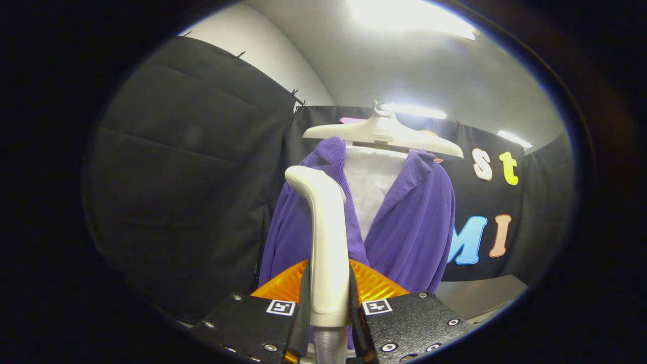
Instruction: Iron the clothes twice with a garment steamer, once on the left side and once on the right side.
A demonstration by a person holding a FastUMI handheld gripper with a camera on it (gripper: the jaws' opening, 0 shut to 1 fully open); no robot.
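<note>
A purple corduroy jacket (404, 222) hangs on a white hanger (384, 132) over a white backing board (371, 187). My gripper (329, 298) is shut on the cream handle of the garment steamer (326, 237), which rises upright between my fingers. The steamer's curved head (306, 177) points toward the jacket's left front, near the lapel. I cannot tell whether the head touches the fabric. A grey hose end (329, 346) leaves the handle's bottom.
Black cloth walls stand to the left (187, 177) and behind the jacket. A grey surface (480, 296) lies low at the right of the jacket. Bright ceiling lights (404, 15) glare above.
</note>
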